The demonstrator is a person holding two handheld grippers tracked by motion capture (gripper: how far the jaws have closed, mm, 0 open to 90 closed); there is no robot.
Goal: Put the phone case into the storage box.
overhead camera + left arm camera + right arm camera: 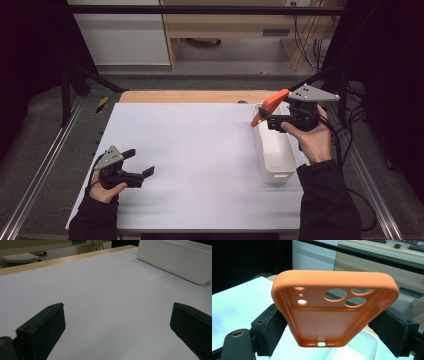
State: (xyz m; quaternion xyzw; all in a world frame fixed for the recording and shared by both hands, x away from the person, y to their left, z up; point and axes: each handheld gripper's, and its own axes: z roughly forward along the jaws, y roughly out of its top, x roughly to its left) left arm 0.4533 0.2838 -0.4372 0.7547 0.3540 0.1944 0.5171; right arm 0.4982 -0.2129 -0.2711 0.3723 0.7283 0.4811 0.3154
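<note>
An orange phone case is held in the air above the far end of a white rectangular bin. My right gripper is shut on it, one jaw on each long side. In the right gripper view the orange phone case shows its hollow inside and camera holes, with the bin below it. My left gripper rests low at the near left of the table, open, nothing between its jaws. The left gripper view shows the bin far ahead on the right.
A white sheet covers the table, with a wooden edge along the far side. Metal rails run down both sides. Cables hang to the right of the bin.
</note>
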